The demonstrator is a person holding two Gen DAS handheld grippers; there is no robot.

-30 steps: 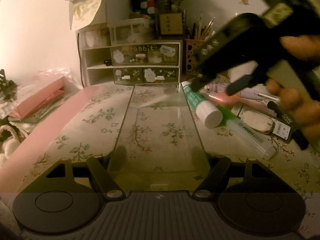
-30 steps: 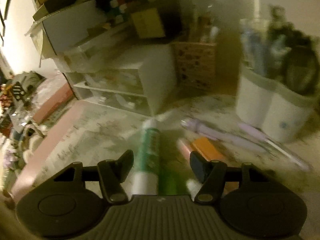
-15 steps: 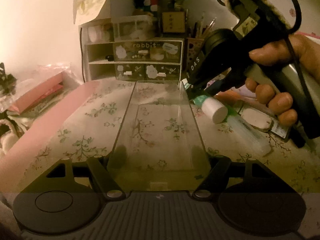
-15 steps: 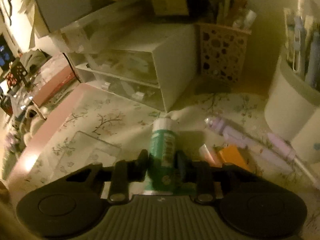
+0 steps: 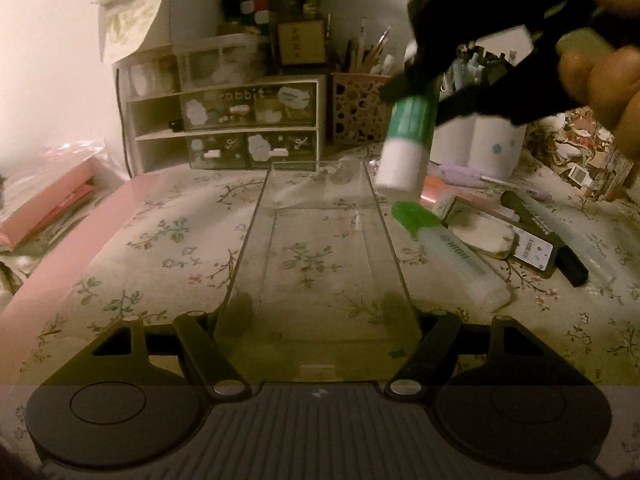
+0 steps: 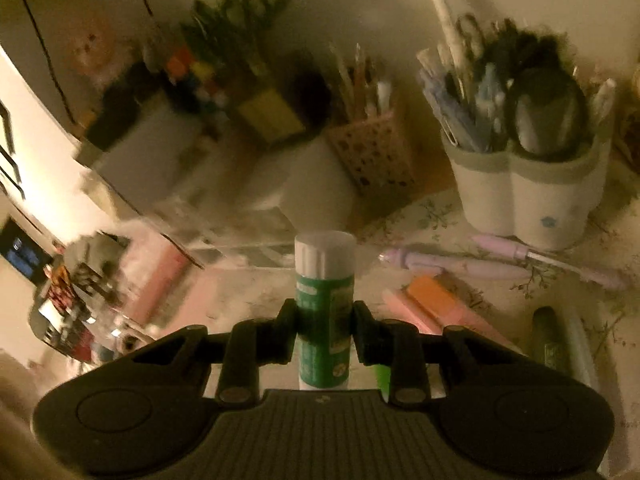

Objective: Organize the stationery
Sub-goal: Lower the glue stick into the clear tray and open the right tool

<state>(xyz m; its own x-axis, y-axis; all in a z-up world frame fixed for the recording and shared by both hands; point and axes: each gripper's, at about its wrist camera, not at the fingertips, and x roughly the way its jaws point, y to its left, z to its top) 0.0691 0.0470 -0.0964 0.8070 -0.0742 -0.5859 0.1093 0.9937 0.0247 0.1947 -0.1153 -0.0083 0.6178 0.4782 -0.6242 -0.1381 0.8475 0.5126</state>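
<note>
Two grippers engaged: right gripper fingers clamp green glue stick, lifted off desk; left gripper fingers grip clear tray, near end.

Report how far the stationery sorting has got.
Done: nothing is in the clear tray yet; the left gripper is shut on its near end. In hand: the right gripper has its jaws shut on the green glue stick, lifted beside the tray. Left: the highlighter, purple pens and orange marker lie loose on the tablecloth.
</note>
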